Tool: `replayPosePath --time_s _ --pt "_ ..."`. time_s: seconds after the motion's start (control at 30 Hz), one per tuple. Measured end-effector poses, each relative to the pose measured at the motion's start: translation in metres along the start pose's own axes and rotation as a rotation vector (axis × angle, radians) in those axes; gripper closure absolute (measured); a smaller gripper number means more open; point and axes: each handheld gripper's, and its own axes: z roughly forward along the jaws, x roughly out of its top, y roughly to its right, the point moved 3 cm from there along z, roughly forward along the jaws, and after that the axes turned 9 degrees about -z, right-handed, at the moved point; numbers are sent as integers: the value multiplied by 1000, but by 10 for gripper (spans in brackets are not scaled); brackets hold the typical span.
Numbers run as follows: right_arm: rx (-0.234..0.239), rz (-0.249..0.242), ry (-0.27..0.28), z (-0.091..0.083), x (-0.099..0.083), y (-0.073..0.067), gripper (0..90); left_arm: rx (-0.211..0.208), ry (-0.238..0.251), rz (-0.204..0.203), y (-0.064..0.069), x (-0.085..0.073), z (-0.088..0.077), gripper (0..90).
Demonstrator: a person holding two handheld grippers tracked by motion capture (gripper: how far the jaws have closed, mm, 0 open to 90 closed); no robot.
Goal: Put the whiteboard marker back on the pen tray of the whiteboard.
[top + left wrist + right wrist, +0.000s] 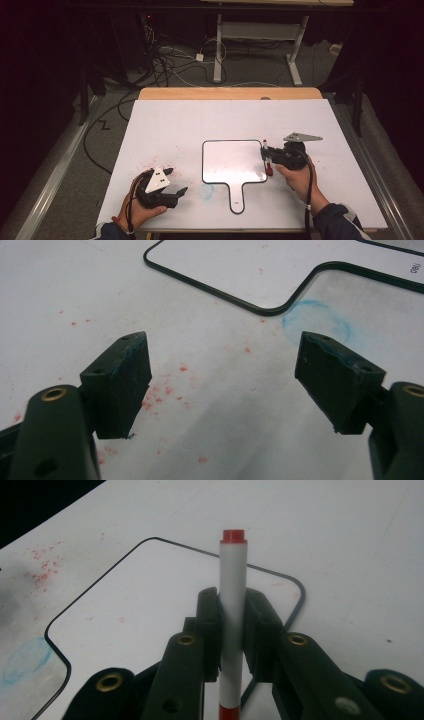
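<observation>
At the left of a white surface, the left hand-held gripper rests low near the front edge, jaws spread wide and empty above a scatter of red ink specks, apparently parked clear of the work. Just to its right lies a faint blue smudge beside the handle of a paddle-shaped whiteboard, which sits flat at centre with its handle toward the person, seemingly laid out for writing. At the board's right edge, the right hand-held gripper is clamped on a white marker with red ends, held roughly upright between the jaws. Whether its lower tip touches the board cannot be made out. The grip around the barrel's middle suggests the pen is being steadied for drawing or uncapping.
</observation>
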Motion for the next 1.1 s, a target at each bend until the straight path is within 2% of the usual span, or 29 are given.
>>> replayPosePath --time_s 0.07,0.1,0.23,0.33,0.37,0.47,0.57,0.63,0.83,0.87,0.97,1.1 --pt "-29 0 -12 6 -1 1 791 0 -11 3 0 -1 1 213" --pt "-15 3 -14 10 -2 1 789 -5 -12 2 0 -2 1 213" --pt "-42 -8 -46 23 -8 2 766 -3 -12 11 2 -1 0 213" --pt "-63 -20 -69 26 -12 2 753 -4 -15 13 2 -2 0 213" --pt "-83 -26 -72 26 -12 2 737 -3 -17 14 2 -2 1 214" --pt "-129 -73 -83 26 -12 3 731 -3 -23 18 3 -2 1 213" --pt "-158 -96 -96 26 -13 4 698 -4 -26 20 3 -1 2 214" --pt "-190 -115 -124 26 -15 5 704 -6 -25 21 4 -1 2 214" --pt "-218 -136 -141 24 -18 8 693 -6 -26 23 4 -1 2 214" --pt "-211 -142 -143 24 -18 8 692 -8 -26 22 4 -1 2 214" --pt "-204 -126 -142 22 -19 9 661 -10 -27 20 4 -1 2 214" --pt "-211 -129 -139 21 -19 9 620 -9 -27 24 4 -1 2 214"
